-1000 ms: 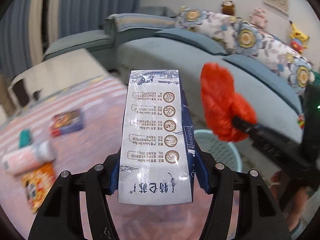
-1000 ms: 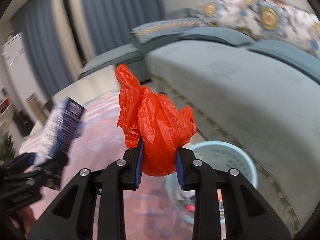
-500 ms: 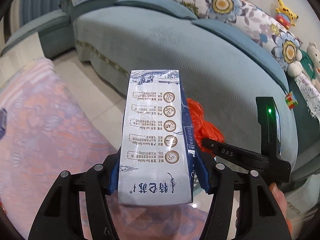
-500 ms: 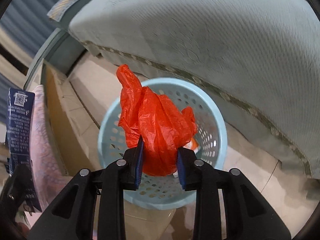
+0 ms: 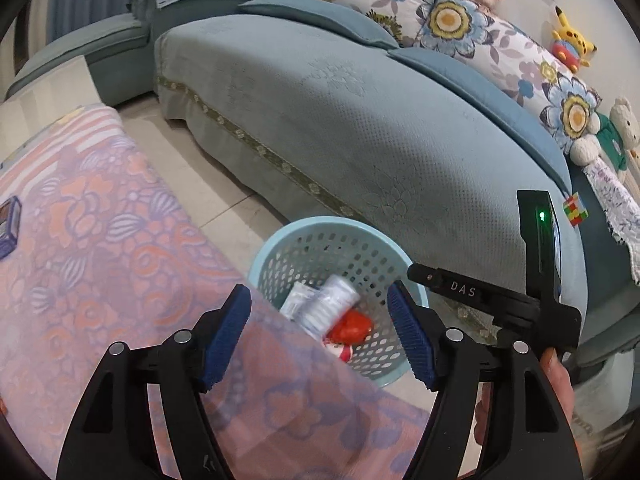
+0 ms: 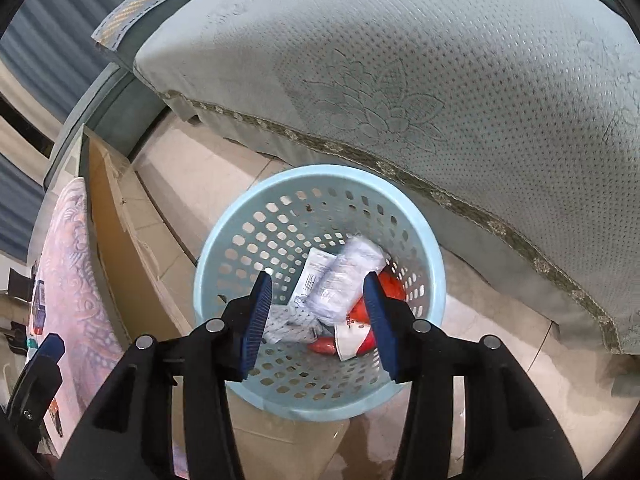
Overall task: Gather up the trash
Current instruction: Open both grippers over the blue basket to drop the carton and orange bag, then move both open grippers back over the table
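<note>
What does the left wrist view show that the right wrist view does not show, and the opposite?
Only the left wrist view shows the floral cushions, the plush toys, the puzzle cube on the sofa, and the right gripper's body from the side.

Only the right wrist view shows the table's side panel, the basket's whole rim and more trash: a red-and-white wrapper lies beside the carton.

Both show the blue basket with the carton and red bag inside, the sofa, and the pink tablecloth. Both grippers are open.
</note>
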Available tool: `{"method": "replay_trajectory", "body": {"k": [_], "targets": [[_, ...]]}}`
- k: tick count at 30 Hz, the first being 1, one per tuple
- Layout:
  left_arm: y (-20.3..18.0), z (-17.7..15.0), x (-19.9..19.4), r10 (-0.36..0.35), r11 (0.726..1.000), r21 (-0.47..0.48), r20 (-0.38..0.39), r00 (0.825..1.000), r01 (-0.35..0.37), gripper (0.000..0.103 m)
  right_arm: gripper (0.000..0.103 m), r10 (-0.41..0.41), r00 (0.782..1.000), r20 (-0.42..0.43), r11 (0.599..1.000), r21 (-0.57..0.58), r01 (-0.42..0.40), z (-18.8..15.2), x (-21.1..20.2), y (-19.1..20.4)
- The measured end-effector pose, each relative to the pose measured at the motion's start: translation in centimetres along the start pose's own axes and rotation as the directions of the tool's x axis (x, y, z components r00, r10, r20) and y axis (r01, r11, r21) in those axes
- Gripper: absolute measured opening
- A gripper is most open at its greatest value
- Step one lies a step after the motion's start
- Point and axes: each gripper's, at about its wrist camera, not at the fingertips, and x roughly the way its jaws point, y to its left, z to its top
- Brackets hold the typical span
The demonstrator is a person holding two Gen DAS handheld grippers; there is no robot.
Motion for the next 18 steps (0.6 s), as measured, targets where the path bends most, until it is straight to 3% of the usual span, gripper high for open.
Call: {"method": "replay_trajectory", "body": {"k": [3,9,14,18], "targets": [[1.0,-0.2,-2.2,0.000,1.000,-0.020,0.034,0.999,0.000,0.069,0.044,0.027,0.999,0.032,0.999,-0.034,-0.026,-0.2,-1.5,1.5],[4.1,-1.1,-10.6,0.060,0.997,-0.066,0.154,0.986,-0.050,0.069,0.044,0.110,0.986,0.125,0.978,-0.189,-0.085,-1.4,-7.0,7.3],[7.3,-2.5,-19.0,0.133,0.985,-0.140,0.250,0.959,-0.100,0.069,0.044,0.189,0.966,0.179,0.935,-0.332,-0.122,-3.5,-12.8,13.6],[10.6,-4.7,-25.5,0.216,0.964,-0.218,0.301,0.929,-0.153,0.069,0.044,0.219,0.961,0.168,0.898,-0.420,-0.132,-4.3,-16.5,17.7]]}}
